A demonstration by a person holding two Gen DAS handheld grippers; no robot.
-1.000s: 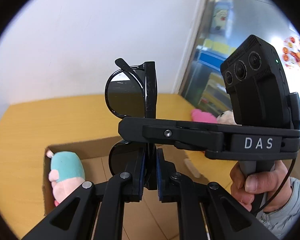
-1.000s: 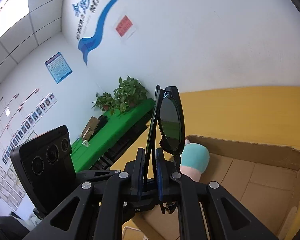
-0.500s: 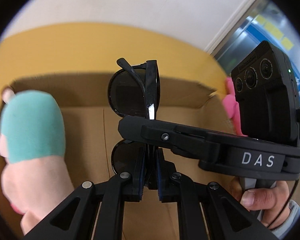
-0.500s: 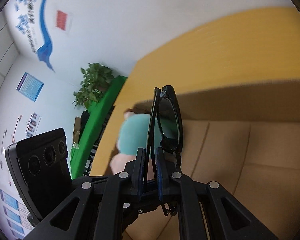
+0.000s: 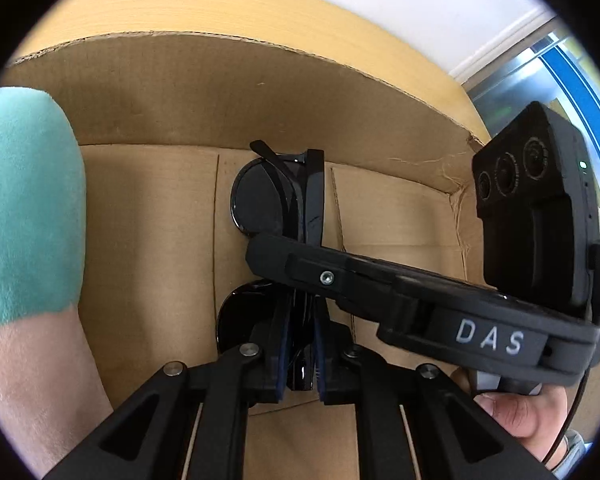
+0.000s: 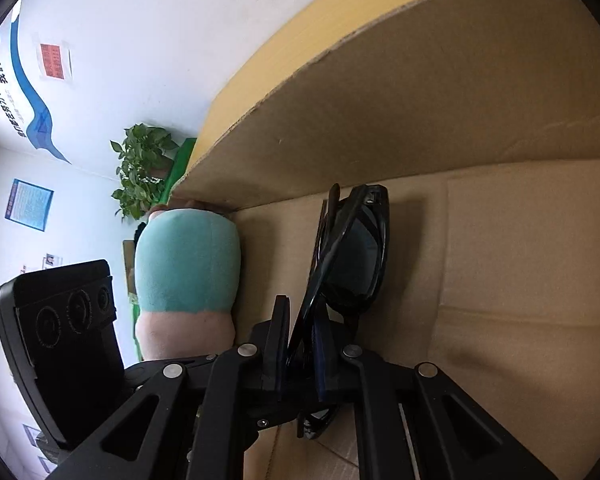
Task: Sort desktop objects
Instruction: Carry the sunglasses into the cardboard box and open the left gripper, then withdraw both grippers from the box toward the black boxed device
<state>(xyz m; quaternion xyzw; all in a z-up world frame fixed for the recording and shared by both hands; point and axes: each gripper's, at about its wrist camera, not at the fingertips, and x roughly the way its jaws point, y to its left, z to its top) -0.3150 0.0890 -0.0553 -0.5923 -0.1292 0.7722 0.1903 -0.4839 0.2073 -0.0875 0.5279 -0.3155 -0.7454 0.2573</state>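
Left wrist view: the left gripper is pinched on a pair of folded black sunglasses, its blue-padded fingers pressed against the frame between the two dark lenses. The sunglasses stand on edge, low inside an open cardboard box, with one lens ahead of the fingers and the other close to the camera. The right gripper crosses the view from the right, and its finger tip lies across the sunglasses between the lenses; a hand holds its handle at lower right. A teal and pink plush toy fills the left side of the box.

Right wrist view: the right gripper is closed on the same sunglasses, clamping the folded frame and temple between its fingers. The glasses stand upright over the box floor; whether they touch it cannot be told. The plush toy lies just to the left against the box wall. The left gripper's camera housing shows at lower left. A potted plant stands beyond the yellow table.
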